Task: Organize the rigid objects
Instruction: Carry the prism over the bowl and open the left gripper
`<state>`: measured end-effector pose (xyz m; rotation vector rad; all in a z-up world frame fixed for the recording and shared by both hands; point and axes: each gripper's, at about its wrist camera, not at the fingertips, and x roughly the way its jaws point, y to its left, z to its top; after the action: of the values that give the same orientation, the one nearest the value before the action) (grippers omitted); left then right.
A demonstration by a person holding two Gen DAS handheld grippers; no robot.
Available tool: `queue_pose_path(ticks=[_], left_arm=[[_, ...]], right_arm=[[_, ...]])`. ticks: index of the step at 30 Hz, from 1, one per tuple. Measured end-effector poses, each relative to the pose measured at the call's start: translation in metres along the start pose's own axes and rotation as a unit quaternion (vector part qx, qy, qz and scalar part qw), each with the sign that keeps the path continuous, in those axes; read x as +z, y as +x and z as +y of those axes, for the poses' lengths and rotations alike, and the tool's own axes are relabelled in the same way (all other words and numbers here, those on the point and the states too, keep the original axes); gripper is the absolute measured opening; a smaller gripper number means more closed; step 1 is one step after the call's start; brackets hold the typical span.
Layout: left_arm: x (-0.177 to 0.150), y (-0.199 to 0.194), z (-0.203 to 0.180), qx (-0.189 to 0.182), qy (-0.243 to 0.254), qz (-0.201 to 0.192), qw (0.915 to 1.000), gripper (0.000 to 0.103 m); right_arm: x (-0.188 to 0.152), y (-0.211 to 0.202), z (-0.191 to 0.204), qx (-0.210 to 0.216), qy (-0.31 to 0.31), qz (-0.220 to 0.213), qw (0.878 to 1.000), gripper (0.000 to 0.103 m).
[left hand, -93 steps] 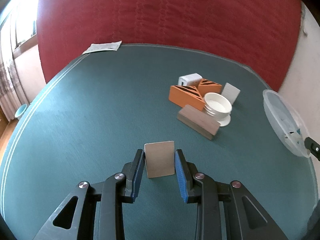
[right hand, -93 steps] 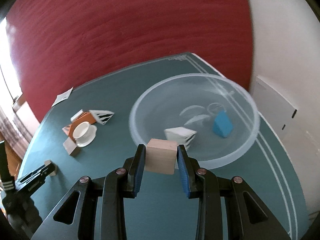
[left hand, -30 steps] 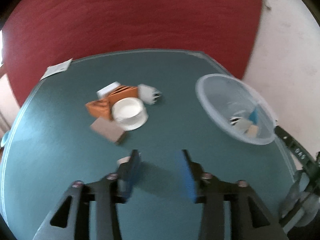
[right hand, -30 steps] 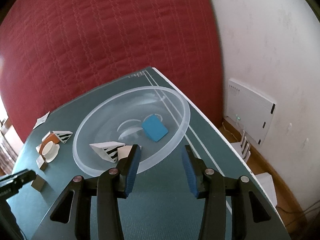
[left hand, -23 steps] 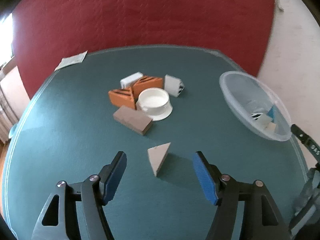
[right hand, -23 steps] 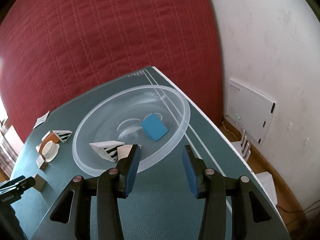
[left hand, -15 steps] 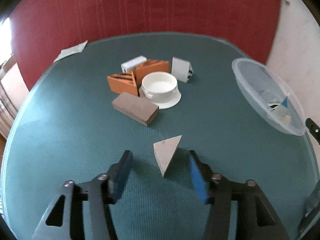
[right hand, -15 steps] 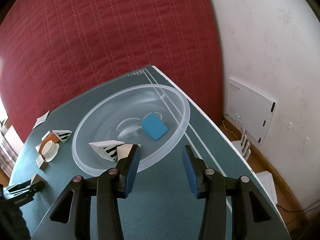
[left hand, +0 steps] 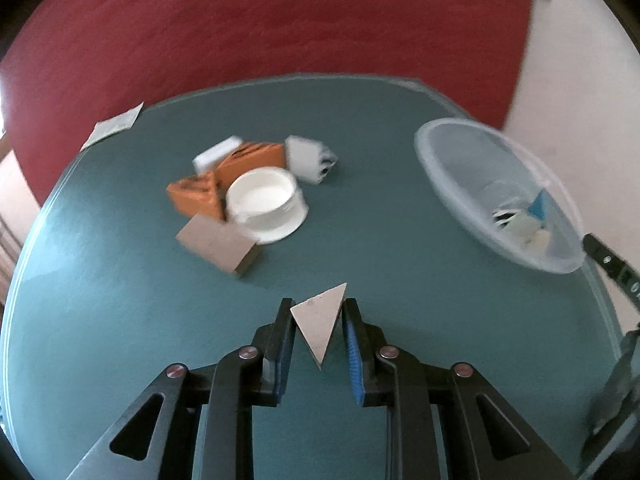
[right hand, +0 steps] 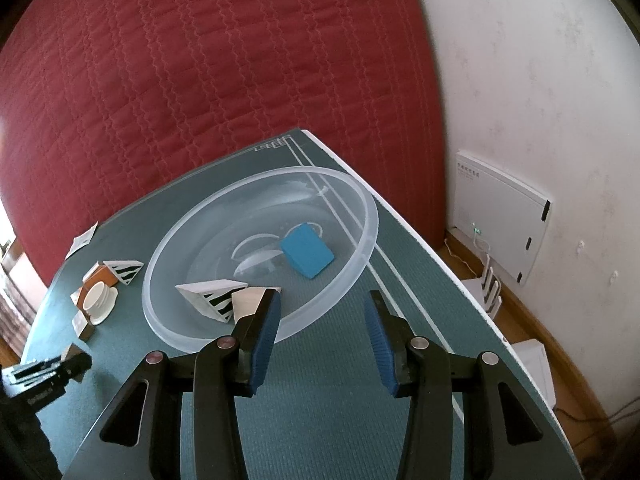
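Left gripper (left hand: 317,330) fingers just closed onto wedge block (left hand: 321,318), w/ right gripper (right hand: 323,334) open, empty, near clear bowl (right hand: 362,248).

Each gripper, left (left hand: 316,328) and right (right hand: 322,324), has black plastic arms with triangular cut-outs, round silver screws at the joints, and blue ribbed pads (right hand: 266,330) lining the inner faces of its fingers.

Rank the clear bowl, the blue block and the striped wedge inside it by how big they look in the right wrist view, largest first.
1. clear bowl, by far the largest.
2. and 3. striped wedge and blue block look about alike; the wedge lies nearer the camera, so I won't rank them.
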<state>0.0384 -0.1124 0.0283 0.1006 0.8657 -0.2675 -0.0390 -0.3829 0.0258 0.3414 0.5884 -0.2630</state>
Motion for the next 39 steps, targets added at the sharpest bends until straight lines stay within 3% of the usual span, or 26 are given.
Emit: queue_pose_path(ticks=[14, 26, 27, 30, 31, 39], left_arm=[[0.036, -0.002, -0.079, -0.05, 0.076, -0.037, 0.9952, 0.025], [0.066, 0.01, -0.102, -0.077, 0.073, -0.044, 0.9934, 0.026], [0.067, 0.011, -0.103, -0.081, 0.072, -0.042, 0.9932, 0.032], [0.065, 0.013, -0.106, -0.089, 0.07, -0.043, 0.9926, 0.074], [0.063, 0.011, -0.106, -0.087, 0.071, -0.049, 0.9925, 0.082], [0.056, 0.018, -0.094, -0.061, 0.055, -0.046, 0.9955, 0.095]], right_arm=[[0.001, 0.001, -0.003, 0.003, 0.009, 0.002, 1.0, 0.045], [0.001, 0.003, -0.006, 0.008, 0.016, 0.005, 1.0, 0.045], [0.001, 0.003, -0.007, 0.008, 0.016, 0.007, 1.0, 0.045], [0.002, 0.002, -0.007, 0.009, 0.017, 0.007, 1.0, 0.045], [0.002, 0.002, -0.007, 0.009, 0.017, 0.007, 1.0, 0.046], [0.002, 0.001, -0.007, 0.008, 0.017, 0.006, 1.0, 0.046]])
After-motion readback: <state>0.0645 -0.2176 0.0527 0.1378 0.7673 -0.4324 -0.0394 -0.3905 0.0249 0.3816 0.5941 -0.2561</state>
